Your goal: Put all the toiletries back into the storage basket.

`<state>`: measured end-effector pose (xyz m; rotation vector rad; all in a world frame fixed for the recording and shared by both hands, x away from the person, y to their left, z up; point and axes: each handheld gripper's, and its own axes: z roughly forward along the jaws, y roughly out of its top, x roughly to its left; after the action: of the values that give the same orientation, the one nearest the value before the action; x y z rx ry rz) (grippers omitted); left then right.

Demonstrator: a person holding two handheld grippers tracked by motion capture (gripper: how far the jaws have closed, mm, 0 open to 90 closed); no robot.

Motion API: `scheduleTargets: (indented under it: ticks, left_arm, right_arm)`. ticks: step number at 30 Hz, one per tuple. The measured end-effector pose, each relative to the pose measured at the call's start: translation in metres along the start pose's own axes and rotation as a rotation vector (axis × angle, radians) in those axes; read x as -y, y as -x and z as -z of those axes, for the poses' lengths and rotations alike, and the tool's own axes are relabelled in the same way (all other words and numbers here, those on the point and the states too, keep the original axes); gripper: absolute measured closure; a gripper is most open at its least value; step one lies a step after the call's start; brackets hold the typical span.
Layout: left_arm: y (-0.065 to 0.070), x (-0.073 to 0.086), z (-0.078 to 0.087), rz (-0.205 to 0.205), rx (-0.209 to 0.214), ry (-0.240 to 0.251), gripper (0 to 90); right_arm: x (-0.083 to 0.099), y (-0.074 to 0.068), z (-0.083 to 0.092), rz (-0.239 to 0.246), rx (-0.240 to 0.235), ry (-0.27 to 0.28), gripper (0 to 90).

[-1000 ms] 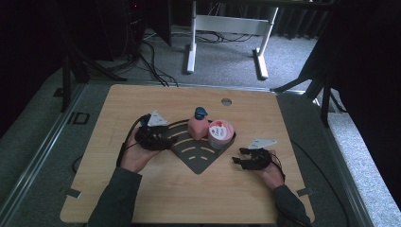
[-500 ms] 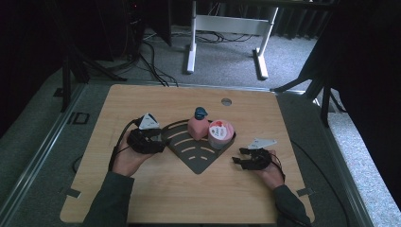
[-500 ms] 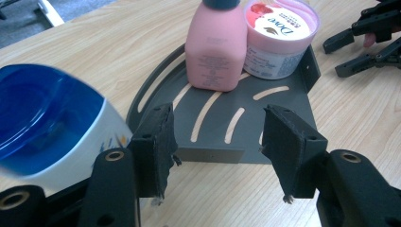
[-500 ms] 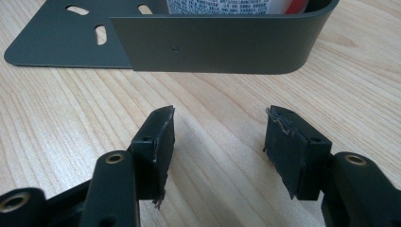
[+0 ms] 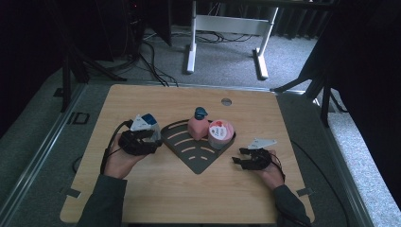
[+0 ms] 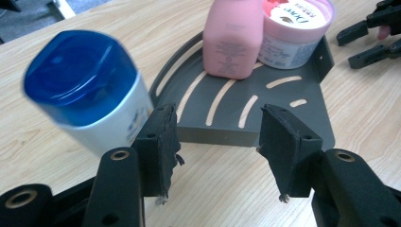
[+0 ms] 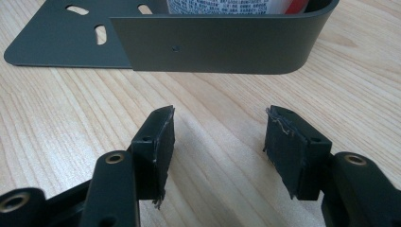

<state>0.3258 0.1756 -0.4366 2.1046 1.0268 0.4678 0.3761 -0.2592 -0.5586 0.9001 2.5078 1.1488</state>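
Note:
A dark grey slotted corner tray (image 5: 189,151) lies mid-table. At its back stand a pink bottle (image 5: 197,126) and a pink-and-white jar (image 5: 220,134). My left gripper (image 5: 155,140) sits just left of the tray and points at it. In the left gripper view its jaws (image 6: 217,123) are open and have just been closing a little, with nothing between them. A white bottle with a blue cap (image 6: 85,90) stands just outside the left jaw, blurred. My right gripper (image 5: 238,159) rests right of the tray. It (image 7: 217,124) stands open and empty, facing the tray wall (image 7: 213,45).
The wooden table (image 5: 156,198) has bare room along its front edge. A round grommet hole (image 5: 226,101) is at the back. In the left gripper view the other gripper (image 6: 373,28) shows past the jar. Cables trail from both hands.
My left hand has shifted left and slightly nearer the person, away from the tray. The blue-capped bottle now shows beside it. The right hand has stayed put.

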Motion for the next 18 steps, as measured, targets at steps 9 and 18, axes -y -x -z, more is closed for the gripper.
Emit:
scheduleTargets:
  ticks: [9,18]
  left_arm:
    - [-0.009,0.004,0.004,0.019,-0.015,-0.017,48.1]
    - [-0.022,0.008,0.008,0.046,-0.030,-0.044,47.9]
  right_arm:
    - [0.000,0.000,0.000,0.001,0.000,0.000,43.0]
    - [0.000,0.000,0.000,0.001,0.001,0.000,43.0]
